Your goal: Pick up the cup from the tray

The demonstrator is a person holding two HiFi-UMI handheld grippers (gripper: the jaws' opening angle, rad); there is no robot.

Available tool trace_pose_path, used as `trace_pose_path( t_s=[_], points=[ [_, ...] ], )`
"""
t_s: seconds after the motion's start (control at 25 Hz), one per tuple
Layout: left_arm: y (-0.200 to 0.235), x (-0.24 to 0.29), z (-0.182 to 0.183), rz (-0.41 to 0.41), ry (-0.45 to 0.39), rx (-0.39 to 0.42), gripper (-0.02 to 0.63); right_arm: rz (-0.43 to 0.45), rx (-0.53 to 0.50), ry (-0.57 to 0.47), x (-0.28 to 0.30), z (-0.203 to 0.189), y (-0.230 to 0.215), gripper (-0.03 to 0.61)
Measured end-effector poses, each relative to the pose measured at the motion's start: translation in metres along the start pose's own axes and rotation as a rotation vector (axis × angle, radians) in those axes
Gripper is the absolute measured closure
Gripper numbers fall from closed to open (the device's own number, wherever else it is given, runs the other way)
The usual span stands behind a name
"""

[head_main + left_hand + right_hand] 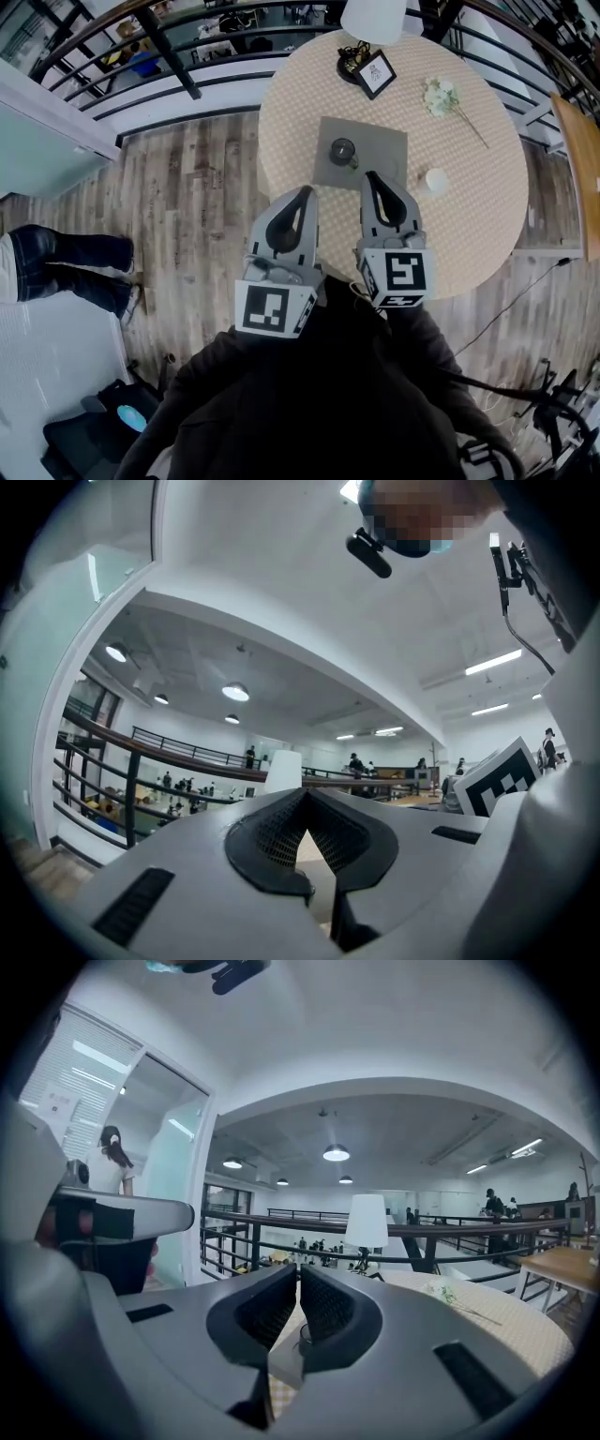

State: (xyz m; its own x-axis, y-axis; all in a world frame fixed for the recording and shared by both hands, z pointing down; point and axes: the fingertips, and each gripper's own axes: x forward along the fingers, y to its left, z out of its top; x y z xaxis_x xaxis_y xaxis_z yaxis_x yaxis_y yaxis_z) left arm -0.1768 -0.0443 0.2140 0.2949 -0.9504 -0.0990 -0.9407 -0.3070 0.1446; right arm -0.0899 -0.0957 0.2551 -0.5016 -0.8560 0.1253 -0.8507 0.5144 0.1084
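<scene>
Left gripper (305,191), right gripper (373,176) — both closed, empty; cup (343,150) on tray (382,141), untouched.

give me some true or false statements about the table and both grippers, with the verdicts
1. The dark cup stands on the grey tray. True.
2. The right gripper holds the cup. False: its fingers are shut on nothing, and the cup stands free on the tray.
3. The flowers lie on the tray. False: they lie on the tablecloth, to the right of the tray.
4. The picture frame stands beyond the tray, near the lamp. True.
5. The left gripper has its fingers wide apart. False: they are together and empty.
</scene>
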Motion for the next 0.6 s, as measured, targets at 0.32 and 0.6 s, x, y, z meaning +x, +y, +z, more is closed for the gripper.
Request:
trace_pose_path(
  t_s=[0.32, 0.6],
  points=[
    [0.011, 0.013, -0.028, 0.025, 0.096, 0.028, 0.611, 0.018, 0.042, 0.075, 0.017, -0.031, -0.005, 0.561],
    [0.019, 0.043, -0.055, 0.047, 0.167, 0.012, 0.611, 0.055, 0.033, 0.15, 0.048, -0.062, -0.018, 0.543]
  ],
)
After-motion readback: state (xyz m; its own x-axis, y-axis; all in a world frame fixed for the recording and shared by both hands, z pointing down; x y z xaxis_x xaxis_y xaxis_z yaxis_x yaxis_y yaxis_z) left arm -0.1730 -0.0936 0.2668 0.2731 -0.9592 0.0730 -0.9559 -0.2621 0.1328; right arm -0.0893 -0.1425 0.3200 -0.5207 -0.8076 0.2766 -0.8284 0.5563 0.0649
